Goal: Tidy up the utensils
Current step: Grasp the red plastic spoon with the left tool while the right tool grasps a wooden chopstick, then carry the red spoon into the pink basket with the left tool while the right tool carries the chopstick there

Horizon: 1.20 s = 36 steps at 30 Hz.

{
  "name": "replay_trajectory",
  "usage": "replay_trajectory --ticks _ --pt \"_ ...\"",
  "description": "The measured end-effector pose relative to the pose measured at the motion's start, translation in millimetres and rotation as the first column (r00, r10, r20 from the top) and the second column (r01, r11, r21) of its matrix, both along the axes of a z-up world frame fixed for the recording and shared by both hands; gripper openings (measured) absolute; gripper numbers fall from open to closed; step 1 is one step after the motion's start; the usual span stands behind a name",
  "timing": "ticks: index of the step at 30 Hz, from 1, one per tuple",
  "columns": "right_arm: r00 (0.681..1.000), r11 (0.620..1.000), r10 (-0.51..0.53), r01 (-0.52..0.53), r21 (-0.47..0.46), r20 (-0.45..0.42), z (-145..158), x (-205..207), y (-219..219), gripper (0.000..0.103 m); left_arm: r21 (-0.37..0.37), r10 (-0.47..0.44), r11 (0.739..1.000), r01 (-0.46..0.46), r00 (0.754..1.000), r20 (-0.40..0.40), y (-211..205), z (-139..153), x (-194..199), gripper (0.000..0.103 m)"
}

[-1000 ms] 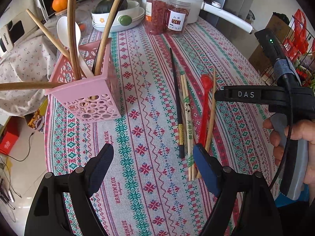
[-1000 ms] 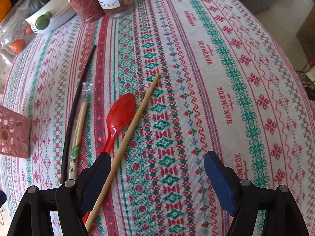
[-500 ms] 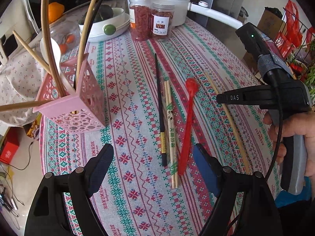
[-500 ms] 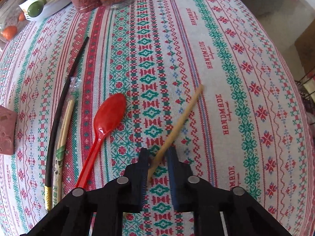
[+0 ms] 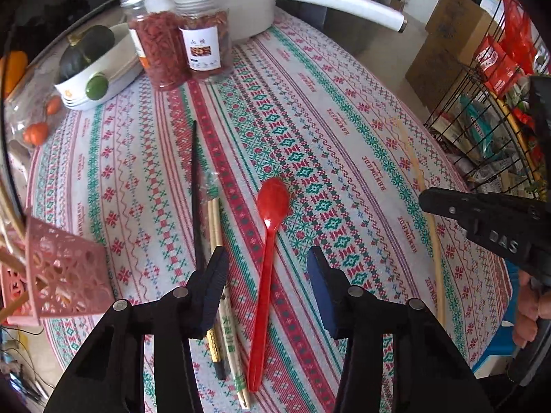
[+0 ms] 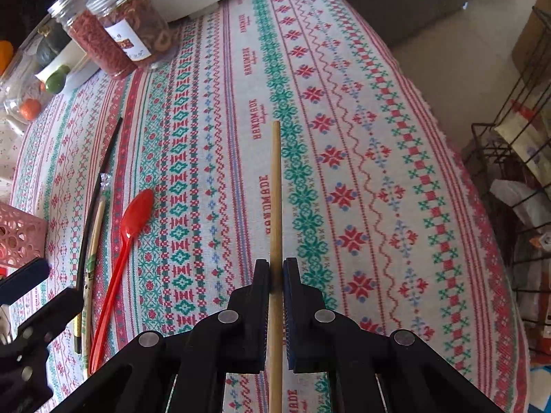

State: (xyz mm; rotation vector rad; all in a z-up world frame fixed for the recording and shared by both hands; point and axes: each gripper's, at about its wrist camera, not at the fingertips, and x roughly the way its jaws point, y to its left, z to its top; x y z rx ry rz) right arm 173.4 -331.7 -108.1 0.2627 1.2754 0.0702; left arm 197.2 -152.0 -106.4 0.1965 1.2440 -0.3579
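A red spoon (image 5: 273, 199) lies on the patterned tablecloth, and its handle runs between the fingers of my left gripper (image 5: 268, 285). The jaws are closing and the pads stand clear of the handle. Just left of the spoon lie a black chopstick (image 5: 195, 189) and a wrapped wooden pair (image 5: 215, 227). The pink basket (image 5: 65, 275) with several utensils sits at the far left. My right gripper (image 6: 275, 275) is shut on a single wooden chopstick (image 6: 275, 189), which points straight ahead over the cloth. The red spoon (image 6: 137, 213) lies to its left.
Two jars (image 5: 182, 48), a white pot with a long handle (image 5: 337, 3) and a bowl of squash (image 5: 93, 69) stand at the far side. A wire rack (image 5: 489, 110) and cardboard boxes (image 5: 447, 38) are beyond the table's right edge.
My left gripper has moved right from beside the basket to over the red spoon, and its jaws have narrowed. My right gripper has shut on the wooden chopstick and carried it to the right.
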Motion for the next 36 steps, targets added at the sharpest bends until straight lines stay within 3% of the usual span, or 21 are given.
replay_trajectory --ticks 3,10,16,18,27,36 --pt "1.000 1.000 0.005 -0.005 0.022 0.014 4.1 -0.9 -6.9 0.005 0.029 -0.005 1.000 0.007 0.998 -0.067 -10.9 -15.1 20.0 0.047" --pt "0.999 0.999 0.023 -0.024 0.043 0.038 12.1 -0.5 -11.0 0.005 0.103 0.013 0.995 -0.001 0.993 -0.114 -22.9 -36.5 46.9 0.043" --pt "0.999 0.999 0.022 -0.024 0.043 0.040 12.8 0.7 -12.0 0.005 0.097 0.005 0.995 0.009 0.989 -0.145 -28.9 -39.6 55.0 0.028" --pt "0.999 0.999 0.020 -0.022 0.041 0.043 13.0 0.7 -11.3 0.005 0.091 0.009 0.996 0.004 0.990 -0.144 -28.0 -38.5 54.4 0.028" --pt "0.995 0.997 0.019 -0.025 0.067 0.094 28.7 -5.7 -0.5 0.005 -0.022 -0.005 1.000 0.006 0.998 0.066 -5.9 11.6 15.1 0.028" --pt "0.982 0.993 0.048 -0.067 0.098 0.183 61.3 -22.2 29.0 0.005 -0.127 0.027 0.992 0.009 0.960 0.278 40.3 74.0 -45.7 0.028"
